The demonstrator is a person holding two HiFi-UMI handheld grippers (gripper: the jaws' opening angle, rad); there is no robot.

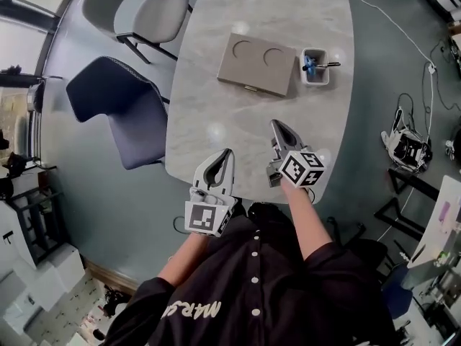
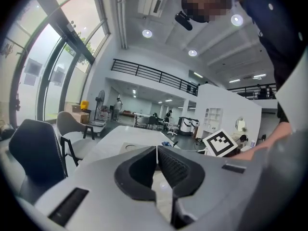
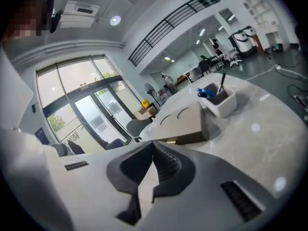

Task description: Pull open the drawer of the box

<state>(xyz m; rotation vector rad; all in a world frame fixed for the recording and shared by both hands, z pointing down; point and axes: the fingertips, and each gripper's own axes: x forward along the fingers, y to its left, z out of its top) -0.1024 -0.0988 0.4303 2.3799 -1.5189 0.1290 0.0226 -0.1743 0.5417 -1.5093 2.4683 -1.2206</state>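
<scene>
A flat tan box (image 1: pixel 258 64) with two round dents in its lid lies on the marble table (image 1: pixel 216 107), its drawer front with a small metal pull (image 1: pixel 251 88) facing me and closed. The right gripper view shows the box (image 3: pixel 185 121) ahead with its brass pull (image 3: pixel 172 140). My left gripper (image 1: pixel 228 153) hovers near the table's near edge, jaws shut with nothing between them. Slightly farther in, the right gripper (image 1: pixel 274 125) is also shut and empty, still well short of the box. In the left gripper view the box (image 2: pixel 132 147) is small and far.
A white cup (image 1: pixel 315 68) holding blue and black pens stands just right of the box. A grey chair (image 1: pixel 140 13) and a dark blue chair (image 1: pixel 119 107) stand at the table's left. A white cable (image 1: pixel 392 24) runs across the floor on the right.
</scene>
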